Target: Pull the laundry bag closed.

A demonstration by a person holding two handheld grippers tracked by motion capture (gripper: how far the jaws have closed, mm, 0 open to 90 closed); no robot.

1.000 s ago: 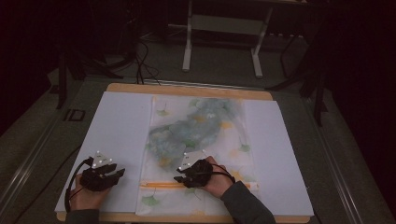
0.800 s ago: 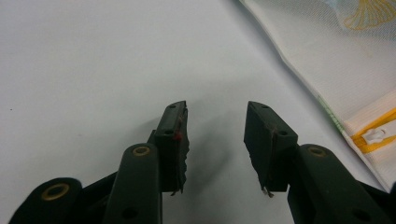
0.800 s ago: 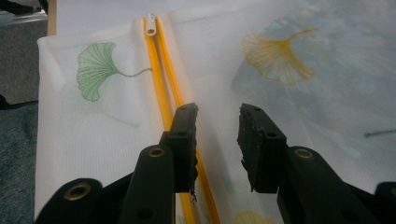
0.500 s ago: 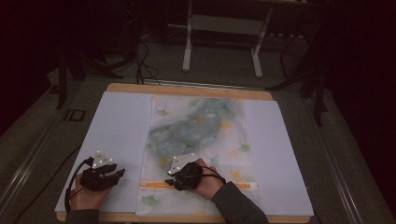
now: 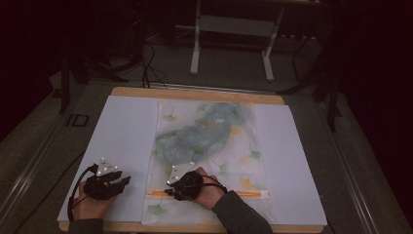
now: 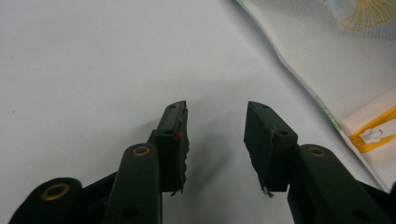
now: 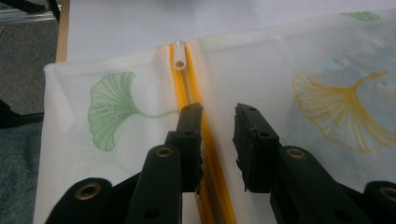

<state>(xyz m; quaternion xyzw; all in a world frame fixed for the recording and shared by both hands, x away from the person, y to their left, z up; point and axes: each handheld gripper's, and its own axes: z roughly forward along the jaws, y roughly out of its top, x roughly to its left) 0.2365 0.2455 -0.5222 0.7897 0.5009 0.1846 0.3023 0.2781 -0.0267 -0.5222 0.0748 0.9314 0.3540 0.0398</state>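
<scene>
Since the earlier frames, the right tongs (image 5: 171,190) have shifted leftward along the yellow zipper (image 7: 187,91) of the mesh bag (image 5: 209,146), from near the bag's middle toward its left end. Their jaws have just been closing. They remain apart, with a gap between the pads; the left jaw lies over the zipper band and the right jaw over the mesh just beside it, and nothing is clamped. The left tongs (image 5: 124,180) and the left hand (image 5: 90,204) hold the same position as before.

The mesh bag lies flat on the white sheet (image 5: 126,126) that covers the table (image 5: 195,92). It is translucent, printed with green and yellow ginkgo leaves, and a bluish garment (image 5: 204,129) shows through its far half. The zipper runs across the near end of the bag. The white zipper pull (image 7: 179,55) sits at the zipper's left end, ahead of the right jaws and not touching them.

The right hand (image 5: 207,190) rests on the bag, with the forearm entering from the bottom edge and the tongs pointing left, held low over the fabric. The left tongs rest on the sheet left of the bag, jaws wide apart and empty, pointing toward the bag's near left corner.
</scene>
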